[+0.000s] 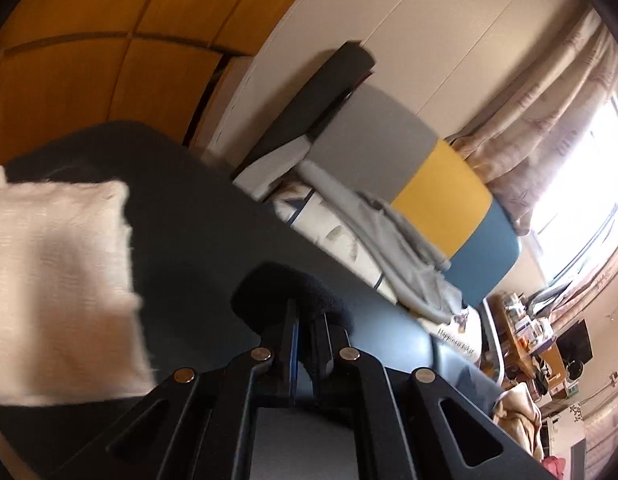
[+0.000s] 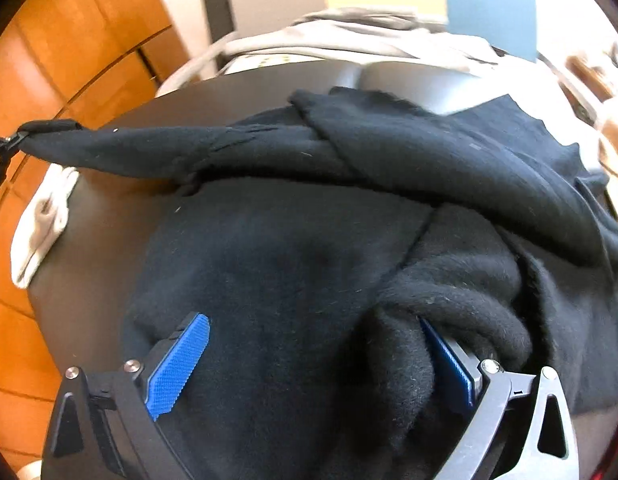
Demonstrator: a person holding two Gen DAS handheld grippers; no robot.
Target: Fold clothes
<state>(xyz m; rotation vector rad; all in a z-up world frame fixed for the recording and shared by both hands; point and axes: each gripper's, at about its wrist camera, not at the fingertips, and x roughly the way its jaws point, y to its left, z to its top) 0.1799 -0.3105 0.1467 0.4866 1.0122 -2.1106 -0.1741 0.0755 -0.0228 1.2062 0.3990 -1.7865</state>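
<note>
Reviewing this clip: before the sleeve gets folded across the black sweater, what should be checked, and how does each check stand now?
1. left gripper shut on the sleeve cuff: ok.
2. Sleeve pulled out straight from the black sweater: ok.
3. right gripper open, astride the sweater body: ok.
4. Sweater lying flat: not ok, fabric bunches by the right-hand blue pad.
5. White cloth apart from the sweater: ok.
6. Far hem on the table: cannot tell.
</note>
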